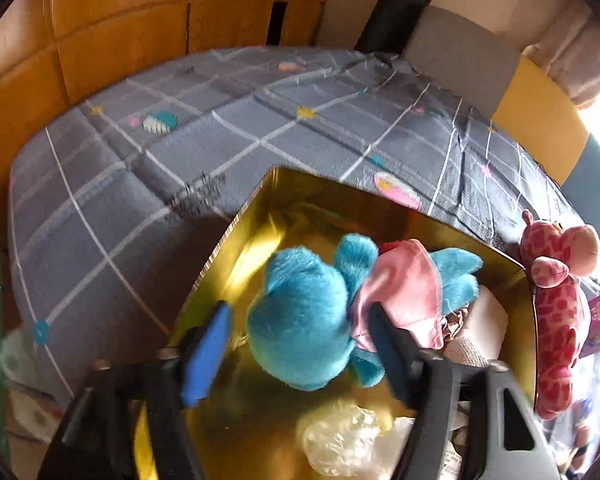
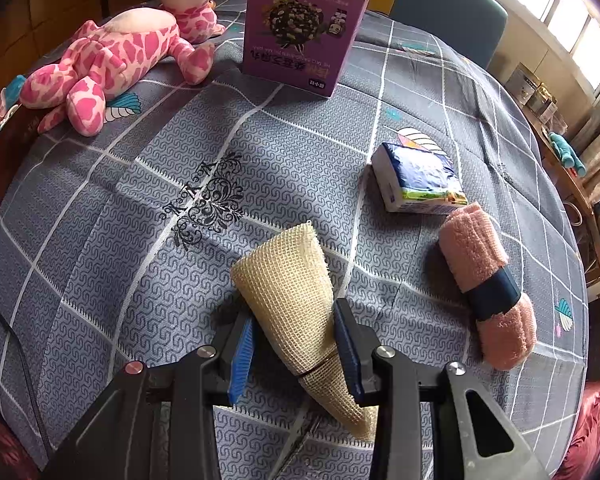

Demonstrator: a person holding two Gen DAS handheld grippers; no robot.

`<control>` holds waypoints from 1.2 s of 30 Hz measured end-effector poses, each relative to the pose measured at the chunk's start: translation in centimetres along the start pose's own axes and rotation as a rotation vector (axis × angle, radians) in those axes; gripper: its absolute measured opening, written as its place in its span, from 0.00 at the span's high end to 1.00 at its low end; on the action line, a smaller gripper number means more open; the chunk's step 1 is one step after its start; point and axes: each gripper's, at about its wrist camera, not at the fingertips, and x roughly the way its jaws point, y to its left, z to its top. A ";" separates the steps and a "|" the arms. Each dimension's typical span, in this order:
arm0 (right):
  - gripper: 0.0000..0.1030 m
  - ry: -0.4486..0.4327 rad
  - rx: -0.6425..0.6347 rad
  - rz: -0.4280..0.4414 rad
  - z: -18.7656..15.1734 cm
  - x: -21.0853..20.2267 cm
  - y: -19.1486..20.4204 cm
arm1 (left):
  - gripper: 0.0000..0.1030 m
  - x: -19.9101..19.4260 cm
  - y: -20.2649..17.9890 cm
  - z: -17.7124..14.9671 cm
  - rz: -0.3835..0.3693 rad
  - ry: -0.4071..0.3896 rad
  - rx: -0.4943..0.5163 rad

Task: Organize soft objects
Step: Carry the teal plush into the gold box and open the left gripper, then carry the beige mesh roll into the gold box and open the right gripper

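Beige mesh roll (image 2: pixel 296 300) lies near the bed's (image 2: pixel 260 152) front edge, long axis running away, clamped in the right gripper (image 2: pixel 296 356); left gripper (image 1: pixel 300 356) gapes over the blue plush (image 1: pixel 300 312) in the gold box (image 1: pixel 256 240).

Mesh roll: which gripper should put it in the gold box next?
Right. The right gripper is already shut on the mesh roll. The left gripper hangs open over the gold box, the blue plush lying loose below it, so it would have to travel and regrasp.
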 end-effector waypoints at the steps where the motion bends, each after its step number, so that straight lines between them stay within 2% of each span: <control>1: 0.63 0.000 0.000 0.000 0.0 0.0 0.0 | 0.19 -0.3 0.0 0.0 0.006 -0.017 0.012; 9: 0.63 -0.003 -0.008 -0.008 0.0 0.0 0.1 | 0.19 -3.8 -0.1 -1.4 0.023 -0.139 0.075; 14: 0.63 -0.006 -0.021 -0.021 0.0 -0.1 0.3 | 0.19 -6.5 -1.4 -4.5 0.005 -0.190 0.167; 25: 0.63 -0.008 -0.028 -0.034 0.0 -0.1 0.5 | 0.19 -10.1 -4.3 -10.4 -0.063 -0.210 0.294; 36: 0.63 -0.007 -0.024 -0.054 -0.1 -0.2 0.9 | 0.19 -12.0 -5.5 -12.8 -0.110 -0.217 0.336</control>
